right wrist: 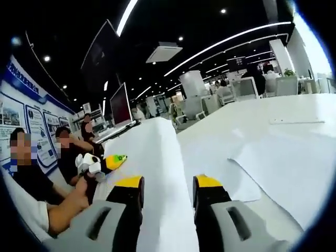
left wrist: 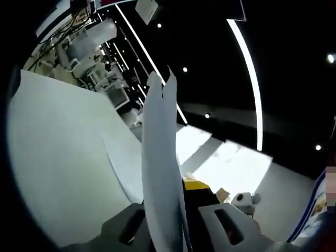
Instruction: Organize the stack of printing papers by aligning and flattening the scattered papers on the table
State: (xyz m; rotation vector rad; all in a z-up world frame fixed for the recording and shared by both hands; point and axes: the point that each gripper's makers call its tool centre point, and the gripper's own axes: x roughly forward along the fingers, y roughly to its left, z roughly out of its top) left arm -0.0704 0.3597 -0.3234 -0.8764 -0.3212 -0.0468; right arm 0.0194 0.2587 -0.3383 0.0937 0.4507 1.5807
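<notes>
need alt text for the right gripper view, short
The right gripper has its yellow-tipped fingers either side of a raised stack of white paper. More loose sheets lie on the white table to the right; at left, seated people, one hand holding a small toy.

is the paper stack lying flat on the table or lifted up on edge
Lifted on edge. The paper stack rises upright between the left gripper jaws, and runs between the right gripper jaws too. Loose sheets lie flat on the table.

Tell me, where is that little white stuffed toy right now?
In the right gripper view, the stuffed toy sits at lower left, in a seated person's hand, just left of the paper stack.
</notes>
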